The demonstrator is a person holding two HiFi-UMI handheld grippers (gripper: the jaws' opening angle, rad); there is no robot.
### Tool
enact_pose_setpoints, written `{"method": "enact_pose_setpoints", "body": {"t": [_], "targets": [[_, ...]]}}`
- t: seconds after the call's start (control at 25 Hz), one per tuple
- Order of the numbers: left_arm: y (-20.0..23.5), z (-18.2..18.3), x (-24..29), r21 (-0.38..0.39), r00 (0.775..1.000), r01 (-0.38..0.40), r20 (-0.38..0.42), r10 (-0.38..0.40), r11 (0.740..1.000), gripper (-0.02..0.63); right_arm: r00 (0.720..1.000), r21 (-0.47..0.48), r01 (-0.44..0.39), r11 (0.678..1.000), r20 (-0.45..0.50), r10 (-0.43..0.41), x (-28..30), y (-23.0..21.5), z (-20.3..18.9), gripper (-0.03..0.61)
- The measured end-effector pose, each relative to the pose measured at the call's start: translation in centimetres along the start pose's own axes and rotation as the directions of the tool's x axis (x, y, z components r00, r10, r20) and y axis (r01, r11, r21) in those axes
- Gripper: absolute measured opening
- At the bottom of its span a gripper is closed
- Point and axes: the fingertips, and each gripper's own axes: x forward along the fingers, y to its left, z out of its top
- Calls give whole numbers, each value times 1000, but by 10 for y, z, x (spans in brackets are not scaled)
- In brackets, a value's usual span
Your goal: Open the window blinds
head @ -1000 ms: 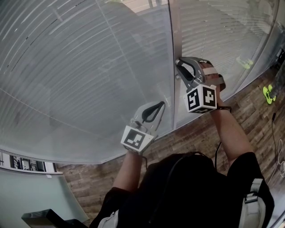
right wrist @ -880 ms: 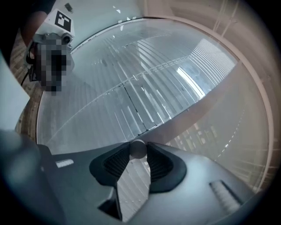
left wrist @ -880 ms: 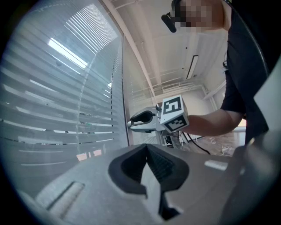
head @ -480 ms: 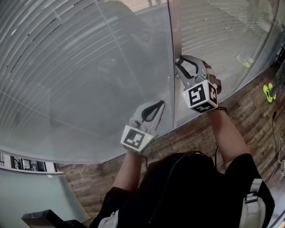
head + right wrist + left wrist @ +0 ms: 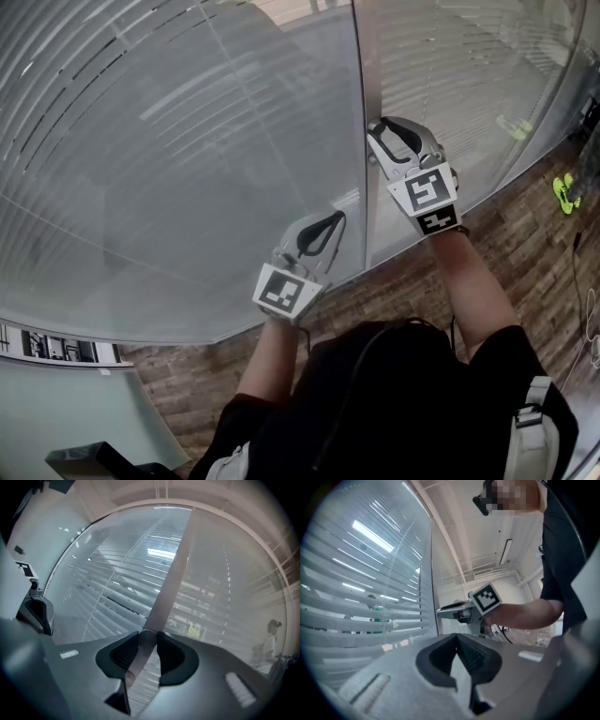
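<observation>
Trainee: Blinds (image 5: 169, 141) sit where, exactly?

Trainer: Behind the glass panes (image 5: 234, 225), on either side of the upright frame post (image 5: 361, 94). Their slats are tilted partway and bright strips show between them, so I judge the job unfinished.

Trainee: And the right hand-held gripper (image 5: 378, 129)?

Trainer: It is level at the post, with its jaws narrowed onto a pale control rod (image 5: 147, 640) that stands just in front of it. It may be a knob rather than a rod; the wide-angle view smears it.

Trainee: The left hand-held gripper (image 5: 339, 218)?

Trainer: Lower down, close to the glass beside the same post. Its jaws are brought together with nothing between them.

Trainee: What could go wrong?

Trainer: The rod looks smooth and round, so the pads could skid round it during a twist and the slats would not follow. Squeezing harder while leaning sideways could bend it or pull it off its mount. Twisting past the end stop could strain the tilt mechanism. The idle gripper is also near enough to knock the glass if the person shifts.
</observation>
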Motion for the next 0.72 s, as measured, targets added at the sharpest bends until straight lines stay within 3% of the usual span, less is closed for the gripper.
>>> {"method": "enact_pose_setpoints", "body": {"t": [0.36,0.72], "targets": [[2,-1,-2,-1,1000,3,3,-3,1000,5,1000,198,3,980,27,-8,1,-4,-7,127],[1,-2,0,-7,1000,10,2,-10,1000,5,998,427,-27,904,69,-3,0,-9,-4,129]]}}
